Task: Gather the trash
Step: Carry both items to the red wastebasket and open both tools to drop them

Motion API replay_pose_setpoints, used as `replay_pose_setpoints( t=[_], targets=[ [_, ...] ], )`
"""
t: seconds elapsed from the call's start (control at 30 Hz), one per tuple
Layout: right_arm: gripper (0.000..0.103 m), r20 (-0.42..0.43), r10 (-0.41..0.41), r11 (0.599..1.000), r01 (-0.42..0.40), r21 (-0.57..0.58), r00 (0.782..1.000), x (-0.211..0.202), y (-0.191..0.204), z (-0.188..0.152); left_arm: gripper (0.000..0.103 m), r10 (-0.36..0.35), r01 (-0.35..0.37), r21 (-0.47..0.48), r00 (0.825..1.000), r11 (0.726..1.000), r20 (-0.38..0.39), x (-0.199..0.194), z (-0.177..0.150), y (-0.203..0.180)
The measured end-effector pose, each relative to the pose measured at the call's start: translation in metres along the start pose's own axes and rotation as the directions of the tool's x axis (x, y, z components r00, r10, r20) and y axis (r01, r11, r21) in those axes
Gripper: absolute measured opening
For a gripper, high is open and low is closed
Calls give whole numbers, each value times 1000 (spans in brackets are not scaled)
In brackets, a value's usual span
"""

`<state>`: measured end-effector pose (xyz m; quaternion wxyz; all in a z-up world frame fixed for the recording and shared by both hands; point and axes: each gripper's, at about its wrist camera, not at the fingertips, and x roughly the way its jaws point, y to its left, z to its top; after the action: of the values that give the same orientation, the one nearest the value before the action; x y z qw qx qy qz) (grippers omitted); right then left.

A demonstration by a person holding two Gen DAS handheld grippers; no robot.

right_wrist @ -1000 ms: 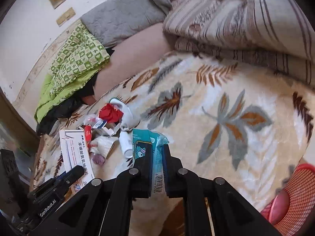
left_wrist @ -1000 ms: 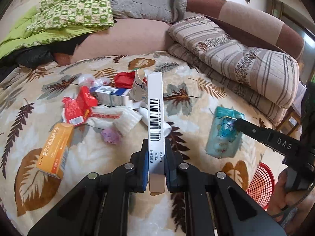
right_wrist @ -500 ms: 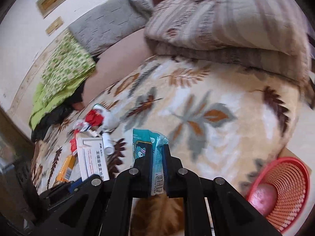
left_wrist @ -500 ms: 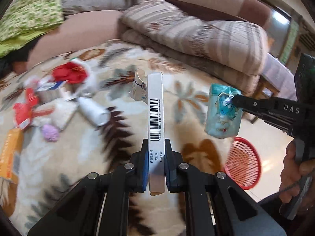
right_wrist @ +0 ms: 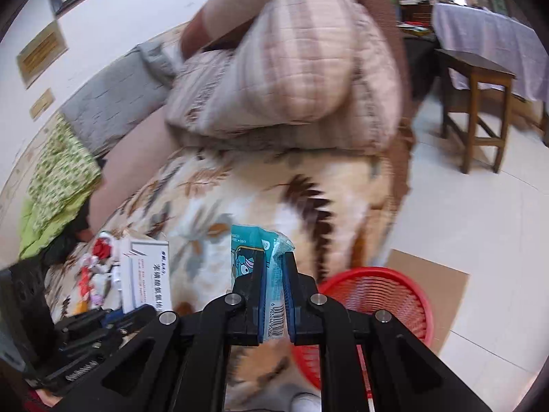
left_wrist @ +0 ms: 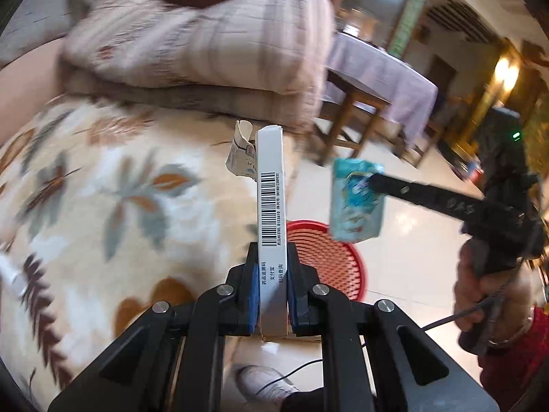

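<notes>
We find the left gripper [left_wrist: 271, 257] clamped on a white medicine box [left_wrist: 271, 206], held on edge, its barcode and small Chinese print facing the lens. The right gripper [right_wrist: 273, 267] pinches a teal tissue packet [right_wrist: 255, 247] bearing a cartoon figure and a barcode. Both items hang near the red basket [right_wrist: 377, 295] on the tiled floor. The right wrist view alone shows remaining litter [right_wrist: 97, 267] on the leaf-patterned blanket [right_wrist: 212, 189]; the left view alone shows the person's hand [left_wrist: 487, 292].
</notes>
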<state>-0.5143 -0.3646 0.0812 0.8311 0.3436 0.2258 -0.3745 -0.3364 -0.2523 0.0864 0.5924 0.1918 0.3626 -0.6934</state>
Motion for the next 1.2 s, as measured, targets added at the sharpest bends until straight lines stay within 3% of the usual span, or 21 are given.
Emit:
replay_pose_setpoints(
  t=[0.17, 0.27, 0.33, 0.4, 0.43, 0.47, 0.5, 0.63, 0.73, 0.83, 0.97, 1.2],
  targets=[
    [10, -16, -53, 997, 54, 51, 998, -3, -40, -6, 13, -79, 82, 40, 994, 996, -77, 28, 14, -27],
    [12, -25, -92, 991, 94, 91, 995, -1, -63, -9, 13, -110, 111, 3, 988, 994, -109, 49, 19, -36],
    [13, -36, -117, 984, 121, 130, 992, 1, -79, -10, 18, -110, 110, -12, 985, 994, -135, 63, 21, -39],
    [22, -38, -128, 980, 132, 147, 991, 0, -90, -11, 26, -119, 116, -30, 982, 993, -144, 70, 22, -38],
    [33, -37, -145, 977, 149, 152, 989, -1, -94, -10, 34, -122, 118, -36, 983, 992, -140, 69, 21, -38],
    [40, -33, -159, 974, 163, 155, 987, -2, -96, -10, 39, -114, 110, -35, 985, 993, -131, 67, 21, -38],
    [41, -27, -165, 974, 168, 155, 986, -4, -98, -9, 43, -99, 96, -31, 988, 995, -120, 64, 20, -37],
    [43, -16, -167, 978, 168, 126, 986, -8, -90, -6, 47, -13, 11, -58, 999, 998, -45, 39, 21, -23],
    [47, -13, -140, 985, 141, 97, 990, -8, -75, -6, 56, 84, -81, -111, 996, 991, 26, 6, 13, -3],
    [56, -18, -95, 994, 95, 48, 995, -4, -47, -5, 58, 215, -203, -157, 975, 966, 62, -27, 2, 16],
    [57, -33, -25, 998, 23, -53, 999, 6, 6, -6, 60, 372, -351, -231, 927, 907, 51, -74, -21, 50],
    [57, -95, 116, 975, -131, -180, 989, 32, 102, -10, 61, 514, -473, -375, 858, 797, 11, -143, -62, 112]
  ],
)
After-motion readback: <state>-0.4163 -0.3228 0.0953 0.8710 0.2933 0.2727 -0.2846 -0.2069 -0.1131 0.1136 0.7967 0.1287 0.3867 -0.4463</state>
